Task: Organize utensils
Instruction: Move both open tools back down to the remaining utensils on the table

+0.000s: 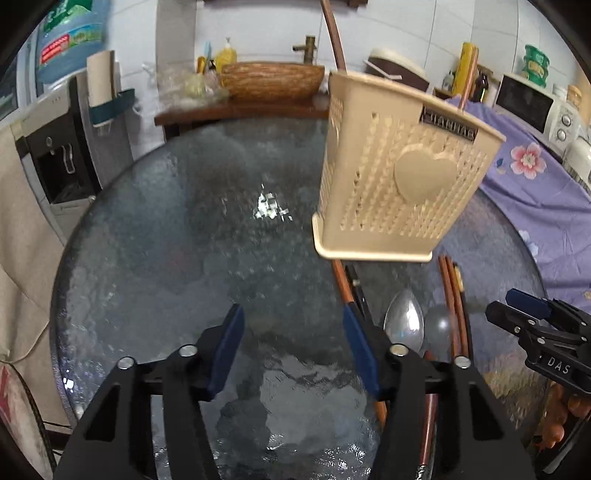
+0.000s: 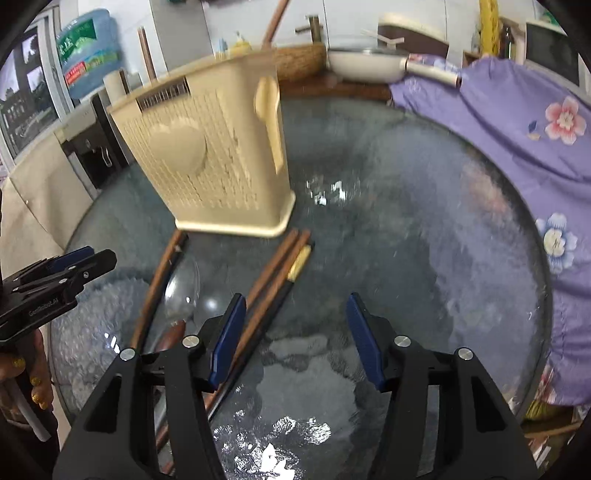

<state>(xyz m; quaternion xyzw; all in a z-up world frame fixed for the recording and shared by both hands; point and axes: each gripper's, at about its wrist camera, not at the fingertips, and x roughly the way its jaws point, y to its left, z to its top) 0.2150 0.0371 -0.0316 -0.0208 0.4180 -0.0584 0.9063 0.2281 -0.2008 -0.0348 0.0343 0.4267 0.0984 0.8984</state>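
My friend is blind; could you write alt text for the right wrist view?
An open right gripper hovers over a round glass table, empty. Ahead stands a beige utensil holder, with chopsticks and a spoon lying before it.

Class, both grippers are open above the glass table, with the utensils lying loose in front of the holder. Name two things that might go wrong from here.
1. The chopsticks and spoon lie close together, some overlapping, so the right gripper may pinch two at once or roll one away on the smooth glass table.
2. The light plastic holder already has sticks in it; a bump could tip it.
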